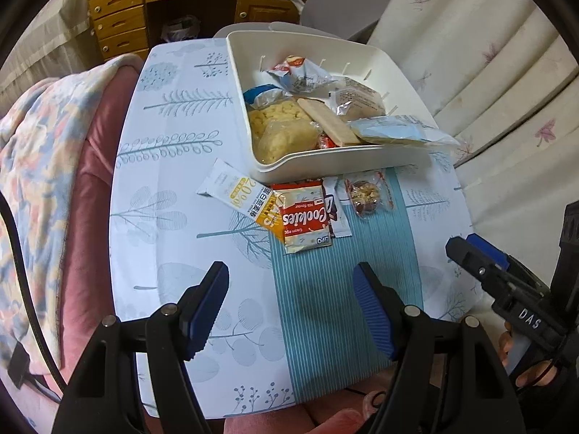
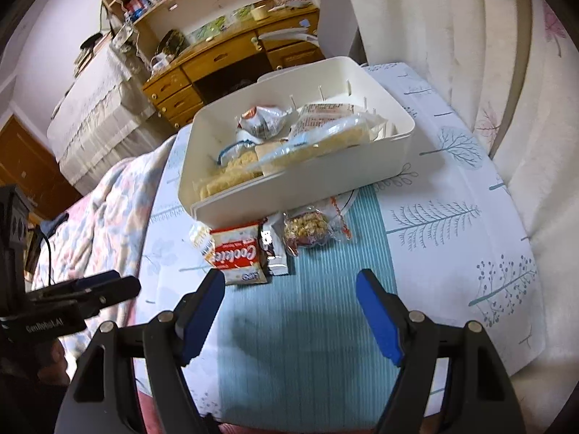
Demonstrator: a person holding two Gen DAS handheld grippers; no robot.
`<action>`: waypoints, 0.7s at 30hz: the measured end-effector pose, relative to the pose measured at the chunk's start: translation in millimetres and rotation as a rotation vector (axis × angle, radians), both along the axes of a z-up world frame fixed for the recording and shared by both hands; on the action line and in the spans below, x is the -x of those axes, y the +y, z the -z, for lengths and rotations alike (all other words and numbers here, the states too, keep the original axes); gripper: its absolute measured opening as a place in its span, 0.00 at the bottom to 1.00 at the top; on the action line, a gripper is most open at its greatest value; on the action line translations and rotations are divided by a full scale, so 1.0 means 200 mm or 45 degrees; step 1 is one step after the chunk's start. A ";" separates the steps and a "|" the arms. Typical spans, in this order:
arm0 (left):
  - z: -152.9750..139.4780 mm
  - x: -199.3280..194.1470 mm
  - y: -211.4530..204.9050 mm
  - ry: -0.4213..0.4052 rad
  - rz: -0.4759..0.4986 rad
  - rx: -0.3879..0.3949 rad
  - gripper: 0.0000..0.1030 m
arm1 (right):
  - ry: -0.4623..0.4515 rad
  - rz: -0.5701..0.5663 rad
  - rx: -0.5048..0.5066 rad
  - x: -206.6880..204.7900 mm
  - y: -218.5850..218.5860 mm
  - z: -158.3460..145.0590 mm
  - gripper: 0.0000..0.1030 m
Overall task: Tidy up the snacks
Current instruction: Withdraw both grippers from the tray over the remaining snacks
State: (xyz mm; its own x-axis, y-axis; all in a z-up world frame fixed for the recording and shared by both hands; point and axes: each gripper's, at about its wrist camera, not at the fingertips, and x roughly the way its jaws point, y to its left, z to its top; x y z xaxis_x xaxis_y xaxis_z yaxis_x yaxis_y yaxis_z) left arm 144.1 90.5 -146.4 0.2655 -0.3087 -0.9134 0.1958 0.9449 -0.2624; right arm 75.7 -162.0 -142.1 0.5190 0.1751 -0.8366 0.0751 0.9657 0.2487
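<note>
A white bin (image 1: 347, 153) (image 2: 289, 199) at the far side of the table holds several snack packets. In front of it lie a red Cookies packet (image 1: 305, 220) (image 2: 239, 256), a white-and-yellow bar (image 1: 240, 191), a dark-and-white wrapper (image 1: 334, 209) (image 2: 273, 249) and a clear-wrapped nut cake (image 1: 367, 193) (image 2: 307, 231). My left gripper (image 1: 291, 276) hangs open over the striped mat, short of the Cookies packet, nothing between its fingers. My right gripper (image 2: 289, 285) is open too, empty, just short of the same packets. Each gripper also shows at the edge of the other's view, the right gripper (image 1: 466, 249) and the left gripper (image 2: 119, 285).
The table wears a white leaf-print cloth (image 1: 173, 166) with a blue striped mat (image 1: 340, 307) (image 2: 307, 325). A pink couch with a floral blanket (image 1: 39, 166) lies left, cream cushions (image 1: 506, 72) right. A wooden desk (image 1: 181, 0) stands beyond.
</note>
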 end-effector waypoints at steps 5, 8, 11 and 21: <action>0.08 -0.02 -0.01 0.037 -0.070 0.024 0.68 | 0.020 -0.061 0.011 -0.04 -0.03 0.07 0.73; 0.15 -0.03 -0.03 0.095 -0.130 0.020 0.68 | 0.039 -0.084 -0.007 -0.08 -0.06 0.12 0.73; 0.21 -0.03 -0.04 0.127 -0.168 0.014 0.68 | 0.050 -0.127 -0.029 -0.13 -0.08 0.15 0.73; 0.38 -0.08 -0.11 0.202 -0.336 -0.032 0.69 | 0.115 -0.305 -0.038 -0.30 -0.09 0.30 0.73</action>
